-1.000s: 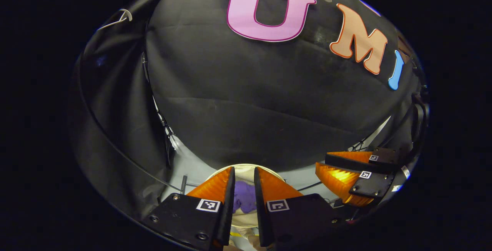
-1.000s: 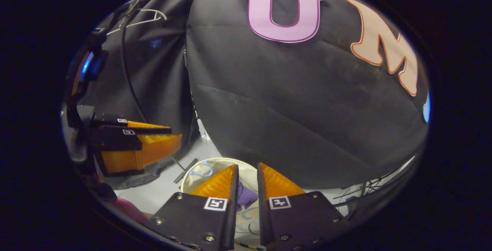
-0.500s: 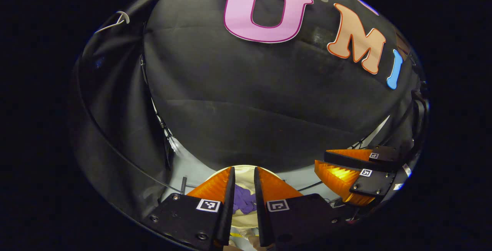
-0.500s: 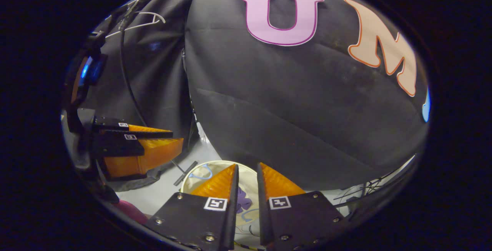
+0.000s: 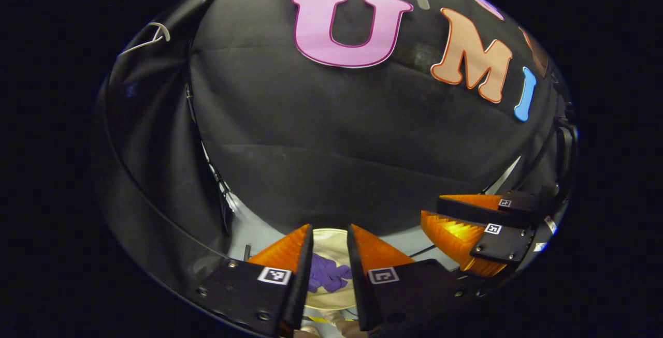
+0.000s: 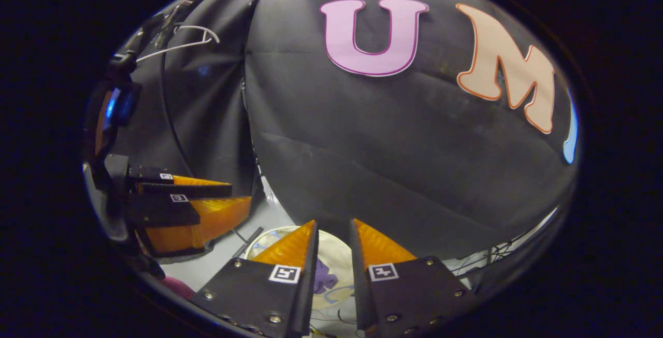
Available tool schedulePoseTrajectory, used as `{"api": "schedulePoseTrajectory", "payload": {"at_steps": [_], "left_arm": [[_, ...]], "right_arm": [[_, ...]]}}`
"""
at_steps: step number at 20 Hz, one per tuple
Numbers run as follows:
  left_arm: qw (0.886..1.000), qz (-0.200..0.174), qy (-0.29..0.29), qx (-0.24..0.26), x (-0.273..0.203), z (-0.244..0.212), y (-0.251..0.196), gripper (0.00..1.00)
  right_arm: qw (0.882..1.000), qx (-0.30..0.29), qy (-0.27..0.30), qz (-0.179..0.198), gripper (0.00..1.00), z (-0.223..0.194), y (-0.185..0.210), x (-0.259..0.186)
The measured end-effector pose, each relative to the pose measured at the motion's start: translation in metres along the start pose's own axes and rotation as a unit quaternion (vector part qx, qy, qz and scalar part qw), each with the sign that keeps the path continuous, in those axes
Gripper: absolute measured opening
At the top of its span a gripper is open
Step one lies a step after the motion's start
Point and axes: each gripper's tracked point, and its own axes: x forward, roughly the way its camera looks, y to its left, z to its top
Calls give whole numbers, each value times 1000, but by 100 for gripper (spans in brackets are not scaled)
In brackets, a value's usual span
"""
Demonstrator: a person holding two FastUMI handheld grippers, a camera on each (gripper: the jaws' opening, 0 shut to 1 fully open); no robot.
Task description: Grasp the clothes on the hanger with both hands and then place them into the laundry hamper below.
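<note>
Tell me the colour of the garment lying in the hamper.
Purple. The garment lies in the pale laundry hamper, clearest in the left gripper view.

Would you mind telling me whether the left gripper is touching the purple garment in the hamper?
Apart. In the left gripper view, the purple garment lies down in the hamper, seen through the left gripper's empty gap.

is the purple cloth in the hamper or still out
In: the purple cloth lies bunched inside the round hamper, seen between the left gripper fingers.

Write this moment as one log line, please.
purple crumpled garment: inside round cream laundry hamper | left gripper: open, empty | right gripper: open, empty | white wire hanger: bare
</note>
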Motion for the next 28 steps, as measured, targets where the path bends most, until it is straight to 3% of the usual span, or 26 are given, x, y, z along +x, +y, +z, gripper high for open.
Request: {"api": "schedulePoseTrajectory", "payload": {"at_steps": [2,3,4,7,8,10,11,13,15,17,28], "left_arm": [[1000,-3,-11,3,-6,4,-3,67],[1000,-6,-17,4,-11,6,-5,81],[1000,-9,-22,5,-15,7,-7,89],[999,-19,-37,9,-31,12,-11,96],[999,-22,-40,10,-36,12,-13,97],[998,-28,-51,17,-49,15,-14,97],[998,-30,-55,21,-56,17,-16,97],[997,-35,-69,29,-71,24,-20,97],[995,-44,-84,32,-91,29,-23,94],[993,-52,-101,35,-111,36,-26,97],[975,-85,-199,57,-226,76,-36,96]], "right_arm": [[1000,9,-8,-2,34,3,0,-7],[1000,12,-13,-5,45,3,0,-11],[1000,15,-17,-7,52,5,0,-15],[999,16,-29,-19,67,9,0,-32],[999,16,-33,-23,67,11,-1,-39],[998,17,-44,-34,77,15,-1,-56],[998,18,-48,-40,73,15,0,-61],[997,25,-58,-49,80,18,3,-82],[996,32,-69,-56,77,21,5,-100],[994,36,-83,-64,77,27,11,-121],[980,62,-154,-112,80,43,45,-247]]}}
